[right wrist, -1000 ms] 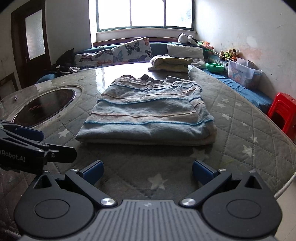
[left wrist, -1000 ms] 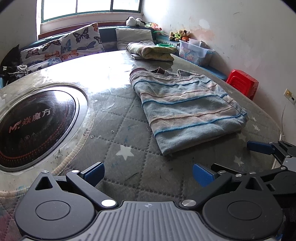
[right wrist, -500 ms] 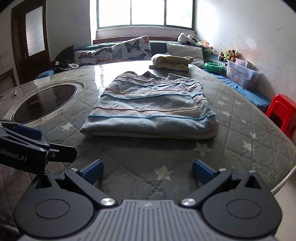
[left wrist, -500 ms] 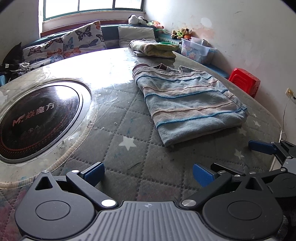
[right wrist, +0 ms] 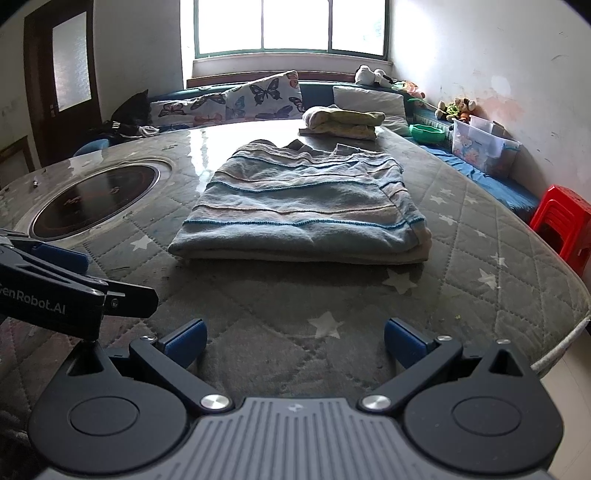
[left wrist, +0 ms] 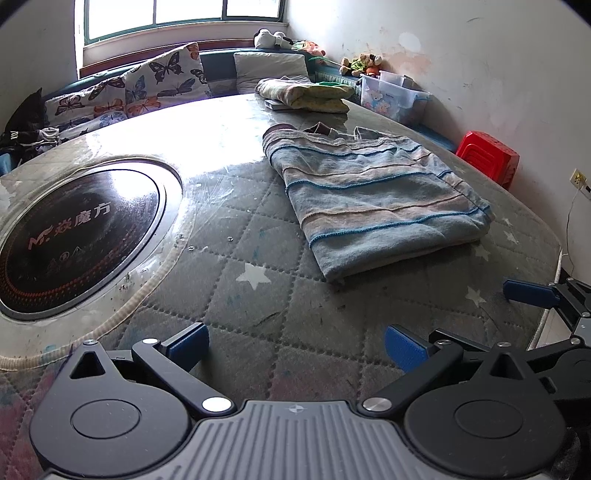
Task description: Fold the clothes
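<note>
Striped sweater (right wrist: 301, 210) lies folded into a thick rectangle on the quilted table cover (right wrist: 280, 299), roughly mid-table, its folded edge facing the right wrist camera. Blue, grey and pinkish bands run across it; the collar end points toward the window (right wrist: 291, 26). In the left wrist view the same sweater (left wrist: 373, 192) sits ahead and to the right, well apart from the tongs.

Left gripper (left wrist: 295, 341): jaws spread wide, blue pads (left wrist: 188, 341) clear of each other, nothing between them. It hovers over bare quilting near the table's front edge. Its side arm also shows at the left edge of the right wrist view (right wrist: 61, 260).

Right gripper (right wrist: 293, 338): jaws likewise wide apart, holding nothing, low over the cover, short of the sweater's near edge. One of its blue fingers shows at the right edge of the left wrist view (left wrist: 528, 291).

Round black cooktop (left wrist: 74, 236) is set into the table on the left, with red lettering on its glass. A second folded bundle, yellowish-green (right wrist: 343, 120), rests at the far side of the table, beyond the sweater. Butterfly-print cushions (right wrist: 266, 98) line the bench under the window. Red plastic stool (right wrist: 561, 221) stands by the right wall; a clear storage box (right wrist: 484, 149) sits on the bench beyond it.
</note>
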The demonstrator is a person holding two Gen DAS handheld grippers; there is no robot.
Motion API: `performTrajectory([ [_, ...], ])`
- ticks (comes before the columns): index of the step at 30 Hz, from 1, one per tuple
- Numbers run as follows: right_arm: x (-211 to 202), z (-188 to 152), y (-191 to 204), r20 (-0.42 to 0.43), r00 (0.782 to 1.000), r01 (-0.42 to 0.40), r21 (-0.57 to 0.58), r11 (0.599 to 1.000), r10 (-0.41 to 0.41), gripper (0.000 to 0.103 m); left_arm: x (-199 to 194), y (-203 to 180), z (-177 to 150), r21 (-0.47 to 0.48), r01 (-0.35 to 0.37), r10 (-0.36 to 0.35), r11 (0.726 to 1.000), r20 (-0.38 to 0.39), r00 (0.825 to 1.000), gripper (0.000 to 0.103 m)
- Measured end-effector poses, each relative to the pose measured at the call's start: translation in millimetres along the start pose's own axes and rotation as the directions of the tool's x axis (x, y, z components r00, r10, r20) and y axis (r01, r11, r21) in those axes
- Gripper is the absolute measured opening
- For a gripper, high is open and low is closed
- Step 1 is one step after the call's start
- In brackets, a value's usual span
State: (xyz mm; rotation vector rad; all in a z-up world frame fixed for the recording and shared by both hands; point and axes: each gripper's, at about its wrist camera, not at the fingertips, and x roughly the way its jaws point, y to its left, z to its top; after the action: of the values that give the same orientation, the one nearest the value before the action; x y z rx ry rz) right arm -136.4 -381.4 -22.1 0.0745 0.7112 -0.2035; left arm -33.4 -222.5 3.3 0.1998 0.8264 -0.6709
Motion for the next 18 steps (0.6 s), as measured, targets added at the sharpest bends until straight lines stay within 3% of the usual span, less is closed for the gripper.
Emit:
performTrajectory([
  [18,-4.2,-1.8,-0.5,-0.002,1.000,0.020,0.035,0.999,-0.020,0.103,-6.2,4.5,-1.7,-0.010,-0.010,0.010,1.000,-0.001,1.000,0.103],
])
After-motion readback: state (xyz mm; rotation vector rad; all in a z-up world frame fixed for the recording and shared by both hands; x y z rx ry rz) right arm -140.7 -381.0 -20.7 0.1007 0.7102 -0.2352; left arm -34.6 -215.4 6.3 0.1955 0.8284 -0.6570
